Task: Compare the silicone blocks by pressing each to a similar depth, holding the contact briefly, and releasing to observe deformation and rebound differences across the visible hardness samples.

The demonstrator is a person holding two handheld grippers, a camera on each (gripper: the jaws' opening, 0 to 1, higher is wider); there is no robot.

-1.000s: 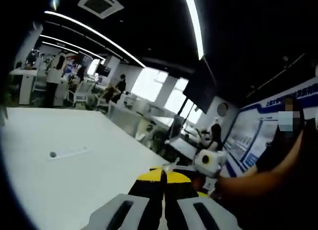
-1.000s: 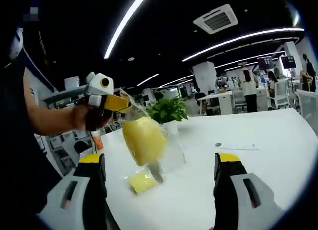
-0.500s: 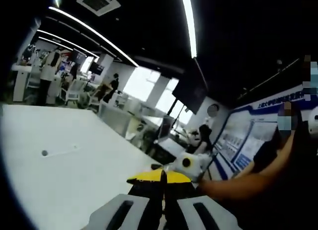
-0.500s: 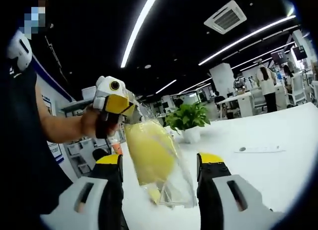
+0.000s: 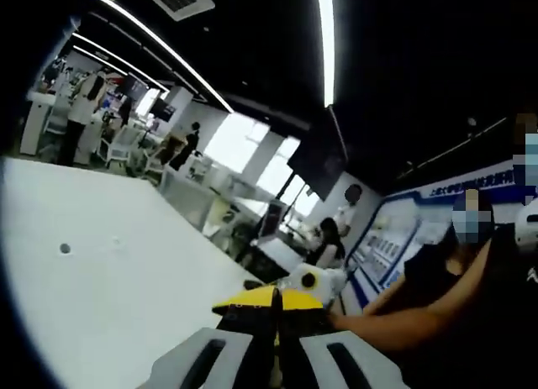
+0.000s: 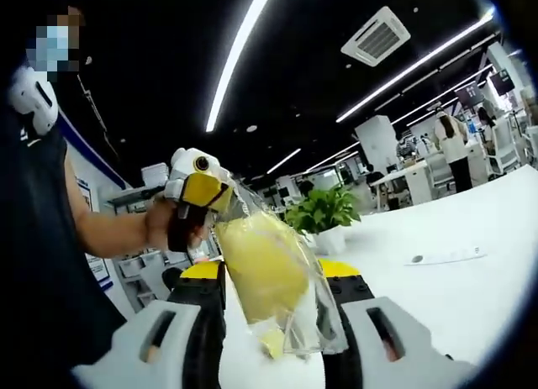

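The right tongs [image 6: 273, 318] have narrowed since a moment ago, their yellow-tipped jaws now flanking the clear plastic bag [image 6: 290, 301] and seeming to touch its sides; a full clamp cannot be confirmed. Inside the bag hangs a yellow silicone block [image 6: 261, 267], with a smaller yellow piece [image 6: 271, 343] at the bottom. The left tongs [image 6: 220, 206] pinch the bag's top edge, held up by a hand [image 6: 164, 229]. In the left gripper view, the left tongs [image 5: 275, 303] are pressed together, yellow tips meeting. Behind the bag stands a potted plant [image 6: 322, 214] on the white surface [image 6: 437, 297], where a flat white strip [image 6: 445, 256] lies. The bag hangs above the surface.
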